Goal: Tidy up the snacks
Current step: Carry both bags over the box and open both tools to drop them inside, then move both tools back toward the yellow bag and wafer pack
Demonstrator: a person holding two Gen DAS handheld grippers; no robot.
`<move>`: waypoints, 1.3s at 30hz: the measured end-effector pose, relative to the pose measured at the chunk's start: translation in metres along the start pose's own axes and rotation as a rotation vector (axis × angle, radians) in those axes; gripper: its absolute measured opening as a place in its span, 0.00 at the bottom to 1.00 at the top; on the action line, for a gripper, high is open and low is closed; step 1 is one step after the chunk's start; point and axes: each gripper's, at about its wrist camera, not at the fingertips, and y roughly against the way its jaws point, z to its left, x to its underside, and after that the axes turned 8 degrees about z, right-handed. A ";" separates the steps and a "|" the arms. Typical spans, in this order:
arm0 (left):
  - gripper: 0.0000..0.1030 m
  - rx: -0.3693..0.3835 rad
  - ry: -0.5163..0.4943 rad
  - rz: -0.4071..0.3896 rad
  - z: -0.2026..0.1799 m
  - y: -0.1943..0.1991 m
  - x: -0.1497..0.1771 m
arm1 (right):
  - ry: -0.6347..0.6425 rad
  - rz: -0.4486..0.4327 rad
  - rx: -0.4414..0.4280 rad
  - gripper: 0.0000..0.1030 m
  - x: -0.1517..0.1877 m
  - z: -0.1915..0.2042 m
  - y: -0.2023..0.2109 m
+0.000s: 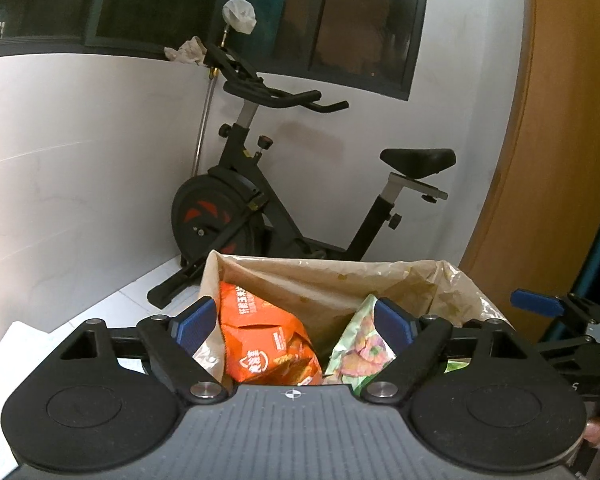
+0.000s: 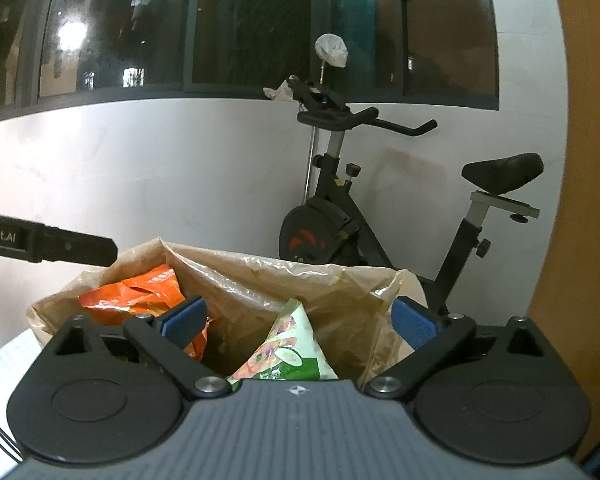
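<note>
Orange chip bag (image 1: 268, 344) and green snack bag (image 2: 288, 348) sat in the liner bag (image 2: 300, 280); both tools, left tool (image 1: 294, 320) and right tool (image 2: 300, 320), gaped wide and empty, best withdrawn straight, clear of the plastic.

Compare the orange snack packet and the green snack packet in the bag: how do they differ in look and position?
The orange snack packet is bright orange with white lettering; the green snack packet is pale green with pictured pieces. In the right wrist view the orange one lies at the bag's left side, the green one nearer the middle, its corner pointing up. The orange one looks more crumpled. Both sit inside the brown plastic bag, and neither gripper grips them.
</note>
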 end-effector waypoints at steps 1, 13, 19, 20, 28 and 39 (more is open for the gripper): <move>0.85 0.001 0.003 -0.004 0.001 0.005 0.001 | -0.007 -0.003 0.002 0.98 0.001 0.000 0.005; 0.84 -0.043 0.018 -0.021 0.011 0.056 0.028 | -0.067 -0.011 0.006 0.98 0.027 0.002 0.056; 0.83 -0.050 0.012 -0.022 0.013 0.072 0.046 | -0.081 -0.016 -0.009 0.98 0.049 0.007 0.074; 0.83 -0.051 0.014 -0.018 0.014 0.074 0.050 | -0.082 -0.009 -0.006 0.98 0.053 0.009 0.075; 0.83 -0.060 0.060 0.048 0.017 0.074 0.100 | -0.073 0.002 -0.016 0.96 0.094 0.020 0.079; 0.79 -0.082 0.169 0.257 0.010 0.054 0.179 | -0.078 0.145 -0.023 0.95 0.165 0.042 0.067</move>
